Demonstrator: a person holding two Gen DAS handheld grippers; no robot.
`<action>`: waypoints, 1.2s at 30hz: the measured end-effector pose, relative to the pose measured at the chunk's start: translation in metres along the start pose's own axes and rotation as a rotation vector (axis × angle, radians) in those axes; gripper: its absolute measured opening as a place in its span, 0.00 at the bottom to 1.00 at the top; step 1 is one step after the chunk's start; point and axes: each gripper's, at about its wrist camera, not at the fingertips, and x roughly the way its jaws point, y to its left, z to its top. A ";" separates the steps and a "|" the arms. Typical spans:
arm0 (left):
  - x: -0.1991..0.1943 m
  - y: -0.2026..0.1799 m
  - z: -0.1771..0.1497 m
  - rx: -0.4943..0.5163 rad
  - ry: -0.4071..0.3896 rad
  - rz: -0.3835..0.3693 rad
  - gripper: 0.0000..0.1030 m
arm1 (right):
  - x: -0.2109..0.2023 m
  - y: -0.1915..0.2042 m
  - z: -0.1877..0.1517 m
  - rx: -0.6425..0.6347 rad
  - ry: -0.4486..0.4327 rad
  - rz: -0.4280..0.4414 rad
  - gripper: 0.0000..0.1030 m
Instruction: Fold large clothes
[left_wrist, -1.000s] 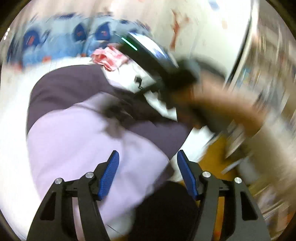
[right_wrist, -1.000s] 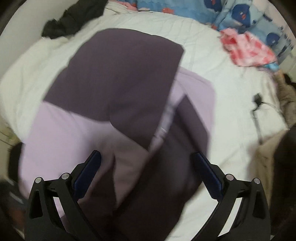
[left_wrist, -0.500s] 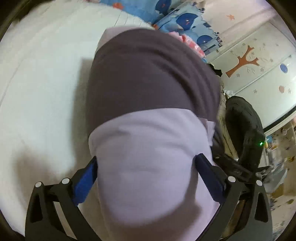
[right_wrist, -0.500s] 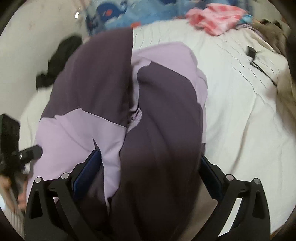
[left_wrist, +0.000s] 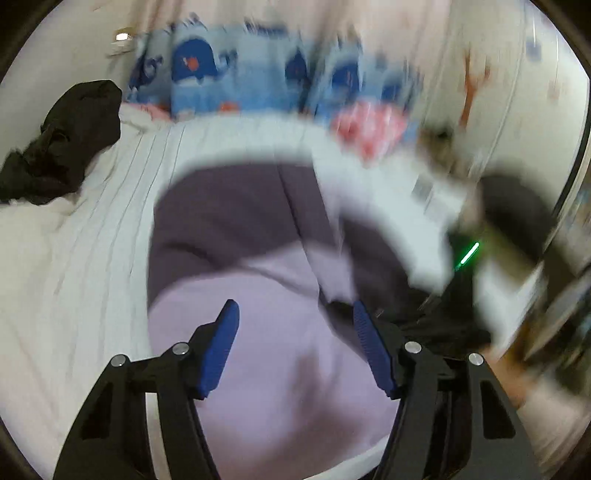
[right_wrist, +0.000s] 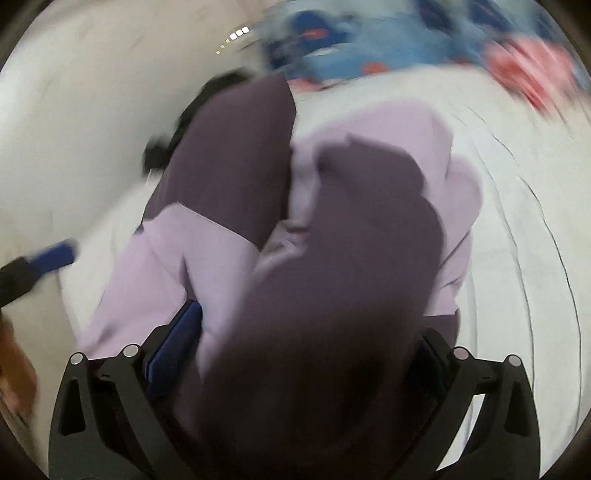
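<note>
A large garment in lilac and dark purple (left_wrist: 236, 229) lies on the white bed sheet (left_wrist: 92, 258). My left gripper (left_wrist: 295, 325) is open above its lilac near end, with cloth showing between the blue pads but not pinched. In the right wrist view the same garment (right_wrist: 332, 229) fills the middle, with a dark purple fold bulging between the wide-open fingers of my right gripper (right_wrist: 306, 350) and hiding the right pad. The left gripper's blue finger (right_wrist: 55, 254) shows at the left edge. Both views are motion-blurred.
A black garment (left_wrist: 62, 144) lies at the bed's far left. Blue whale-print pillows (left_wrist: 240, 81) line the head, with a pink and red cloth (left_wrist: 373, 129) beside them. The right hand-held device with a green light (left_wrist: 467, 254) is at the right. The bed edge is near me.
Both grippers have swung quickly; views are blurred. The left gripper's fingers stand closer together than half a second ago and pulled back over the lilac end. The right gripper stays wide open over the dark fold.
</note>
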 end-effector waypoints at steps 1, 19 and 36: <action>0.011 -0.002 -0.013 0.023 0.044 0.013 0.61 | -0.002 0.008 -0.001 -0.039 0.008 -0.061 0.94; 0.048 0.049 -0.008 -0.200 0.001 0.024 0.71 | -0.085 0.012 0.048 -0.066 -0.051 -0.232 0.94; 0.038 0.020 -0.021 -0.167 -0.037 0.084 0.71 | -0.029 0.016 0.095 -0.054 -0.120 -0.073 0.13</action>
